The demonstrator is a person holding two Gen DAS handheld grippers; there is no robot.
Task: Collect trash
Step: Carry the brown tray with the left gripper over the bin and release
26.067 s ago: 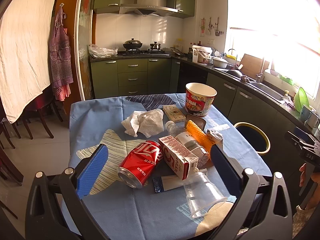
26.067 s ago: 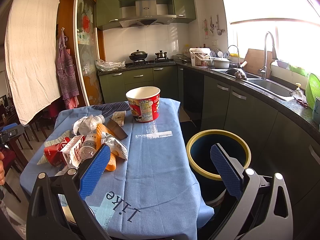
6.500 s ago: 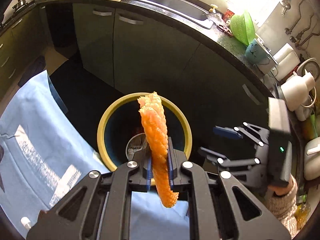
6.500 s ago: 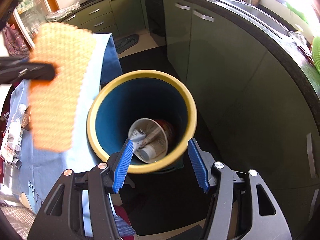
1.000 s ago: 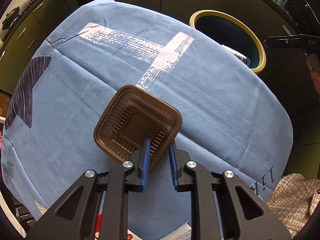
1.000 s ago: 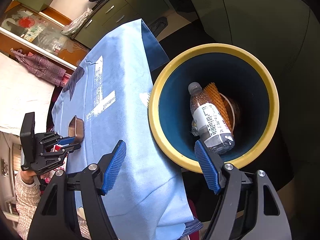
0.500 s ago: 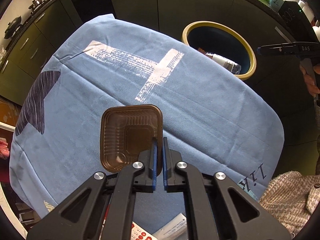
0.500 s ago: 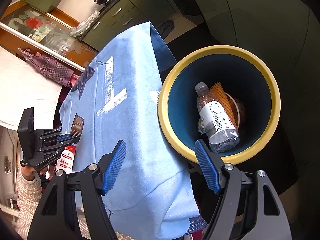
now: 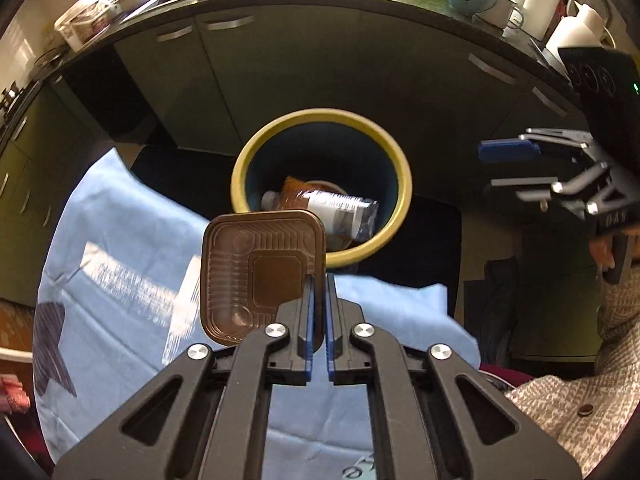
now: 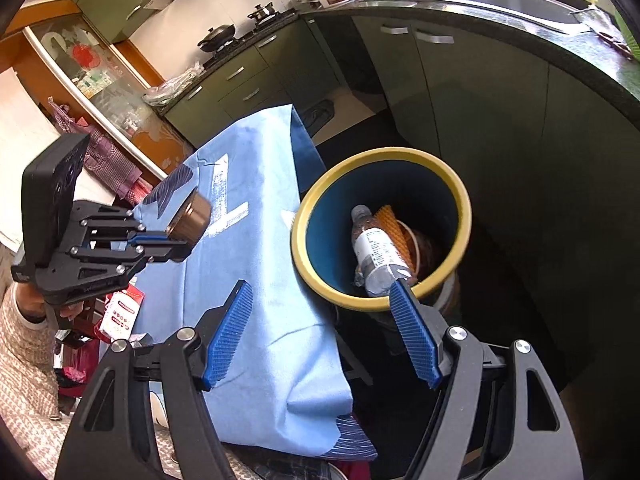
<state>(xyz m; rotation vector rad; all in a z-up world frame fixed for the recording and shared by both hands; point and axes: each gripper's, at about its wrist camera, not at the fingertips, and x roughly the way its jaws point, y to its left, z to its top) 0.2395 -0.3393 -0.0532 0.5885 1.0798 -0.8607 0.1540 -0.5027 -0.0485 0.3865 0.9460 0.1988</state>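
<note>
I am pinching the rim of a brown plastic tray (image 9: 260,276) with my left gripper (image 9: 317,312), its fingers pressed together on the tray's right edge, so the tray is hanging above the blue tablecloth (image 9: 120,280) and is not touching it. Just beyond my fingertips, past the cloth's far edge, the yellow-rimmed bin (image 9: 400,184) is standing on the dark floor, and inside it a plastic bottle (image 9: 340,208) is lying across an orange mesh sleeve (image 9: 292,194).

My right gripper (image 10: 320,332) is hovering with its fingers spread wide and nothing between them. The left finger is sitting over the cloth's hanging corner and the right finger over the near rim of the bin (image 10: 316,208). Off to the left of those fingers I am seeing my other gripper (image 10: 160,246) carrying the tray (image 10: 190,216) over the table.

Dark green cabinets (image 10: 480,92) are curving behind the bin under a black counter (image 10: 520,16) with a sink. A stove with pots (image 10: 218,36) is standing further back.
</note>
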